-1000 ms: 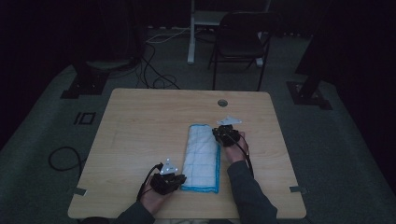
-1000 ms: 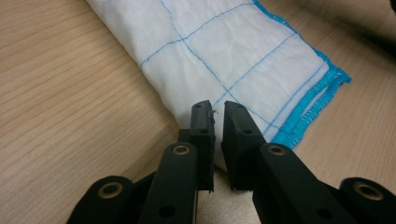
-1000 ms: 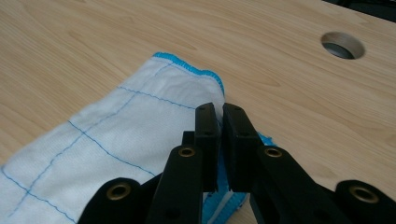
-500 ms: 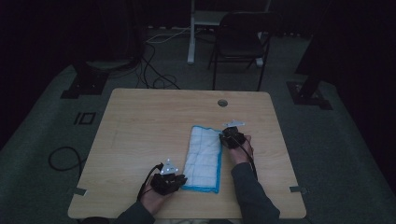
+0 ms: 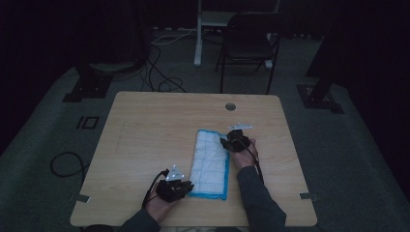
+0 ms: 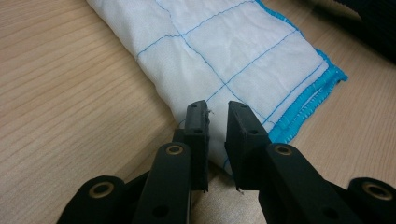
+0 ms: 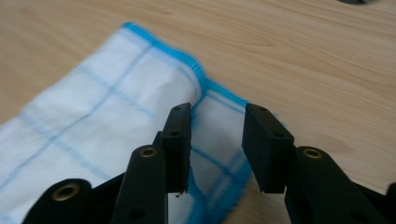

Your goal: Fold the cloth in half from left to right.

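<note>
White woven cloth with blue grid stitching and blue overlocked hem (image 5: 209, 162), folded into a long soft strip, lies flat on our pale wood-grain counter (image 5: 145, 130). Left tool (image 6: 216, 122) narrowly parted at the near fold; right tool (image 7: 215, 122), just opening, holds nothing. Judged: fold released; next, regrip corners.

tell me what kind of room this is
Probably a dim lab or recording room rather than a home. A bare wooden table with a cable hole stands on grey carpet, loose cables trail across the floor, and black stand bases and a folding chair stand around it.
</note>
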`<state>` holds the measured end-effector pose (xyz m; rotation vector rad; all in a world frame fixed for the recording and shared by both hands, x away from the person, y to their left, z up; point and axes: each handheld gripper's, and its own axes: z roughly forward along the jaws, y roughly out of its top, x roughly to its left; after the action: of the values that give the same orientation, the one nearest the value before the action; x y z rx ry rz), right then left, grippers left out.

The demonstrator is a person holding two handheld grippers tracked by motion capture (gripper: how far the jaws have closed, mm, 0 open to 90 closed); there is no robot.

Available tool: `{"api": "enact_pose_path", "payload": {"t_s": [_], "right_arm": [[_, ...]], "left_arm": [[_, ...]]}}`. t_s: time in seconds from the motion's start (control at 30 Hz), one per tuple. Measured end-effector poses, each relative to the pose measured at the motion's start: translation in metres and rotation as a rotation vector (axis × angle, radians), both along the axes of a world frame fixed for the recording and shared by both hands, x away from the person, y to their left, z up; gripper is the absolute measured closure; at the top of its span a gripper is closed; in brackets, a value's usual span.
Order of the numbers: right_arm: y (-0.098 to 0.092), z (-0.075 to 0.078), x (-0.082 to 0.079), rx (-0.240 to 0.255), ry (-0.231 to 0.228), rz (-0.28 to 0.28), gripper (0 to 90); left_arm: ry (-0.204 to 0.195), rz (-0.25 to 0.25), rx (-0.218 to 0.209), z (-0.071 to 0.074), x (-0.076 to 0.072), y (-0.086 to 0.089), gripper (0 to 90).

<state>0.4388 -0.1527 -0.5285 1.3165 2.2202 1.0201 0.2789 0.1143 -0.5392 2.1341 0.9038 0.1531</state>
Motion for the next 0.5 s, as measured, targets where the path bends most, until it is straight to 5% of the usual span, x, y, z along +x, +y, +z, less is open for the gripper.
{"api": "enact_pose_path", "payload": {"t_s": [0.33,0.5], "right_arm": [[0.013,-0.005,-0.002,-0.012,0.017,0.086,61.5],[0.016,-0.004,-0.003,-0.015,0.016,0.128,79.5]], "left_arm": [[0.001,-0.003,-0.003,-0.001,0.001,0.0,78.9],[0.001,-0.003,-0.004,-0.001,0.001,0.0,78.8]]}}
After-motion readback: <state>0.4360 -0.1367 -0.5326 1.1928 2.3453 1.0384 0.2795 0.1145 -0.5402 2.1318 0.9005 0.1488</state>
